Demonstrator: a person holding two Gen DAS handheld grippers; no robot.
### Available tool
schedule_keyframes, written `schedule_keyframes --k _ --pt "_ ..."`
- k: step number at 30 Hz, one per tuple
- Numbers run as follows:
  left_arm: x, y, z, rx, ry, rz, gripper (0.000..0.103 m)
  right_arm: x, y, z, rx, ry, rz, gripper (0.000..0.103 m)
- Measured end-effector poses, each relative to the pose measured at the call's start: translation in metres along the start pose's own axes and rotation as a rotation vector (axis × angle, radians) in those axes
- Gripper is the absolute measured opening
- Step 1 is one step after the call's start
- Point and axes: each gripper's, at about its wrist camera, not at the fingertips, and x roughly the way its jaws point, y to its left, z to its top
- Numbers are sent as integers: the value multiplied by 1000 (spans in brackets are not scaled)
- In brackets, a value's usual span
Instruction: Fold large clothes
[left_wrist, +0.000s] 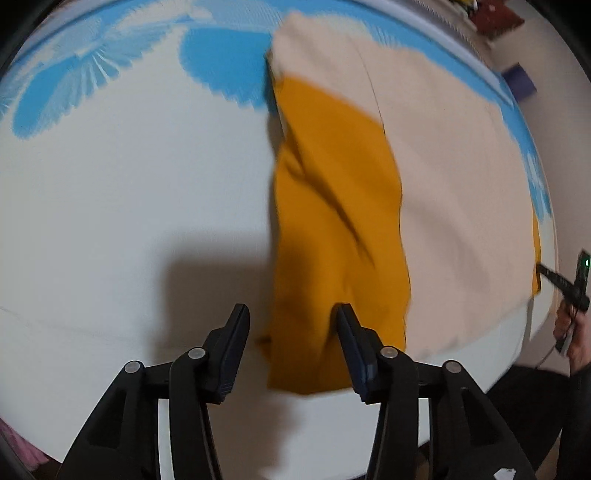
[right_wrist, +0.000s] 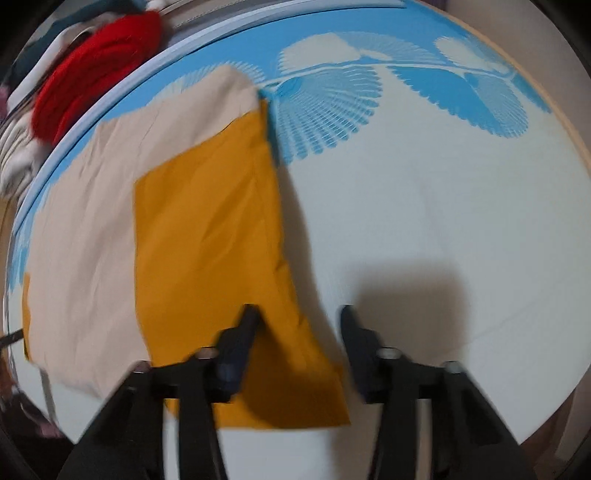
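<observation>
A large garment lies flat on the bed, pale beige (left_wrist: 450, 192) with a mustard-orange panel (left_wrist: 332, 221) folded over one side. In the left wrist view my left gripper (left_wrist: 291, 317) hovers over the near end of the orange panel. Its jaws are open and the cloth's left edge runs under the gap, untouched by the pads. In the right wrist view the same beige cloth (right_wrist: 88, 229) and orange panel (right_wrist: 210, 229) show. My right gripper (right_wrist: 299, 317) is open above the panel's near right corner, with nothing pinched.
The bed sheet (left_wrist: 129, 206) is white with a blue leaf print (right_wrist: 332, 122). A red item and other clutter (right_wrist: 92, 62) lie beyond the bed's far edge. A hand holding a black device (left_wrist: 569, 291) shows at the right edge of the left wrist view.
</observation>
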Motion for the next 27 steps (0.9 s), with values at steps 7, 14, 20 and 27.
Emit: schedule_keyframes --k 7,14,20,27 --pt "-44 -9 -7 25 -141 -38 3 -35 -26 -7 222 -110 100 1" --pt "20 2 -24 66 99 301 0 12 -15 -15 157 69 -47 2" --pt "-55 -15 -13 31 -196 120 5 -18 -7 -8 111 -38 -123 11" --pt "-11 -70 -18 238 -82 79 6 -8 31 -25 -140 13 -84 11"
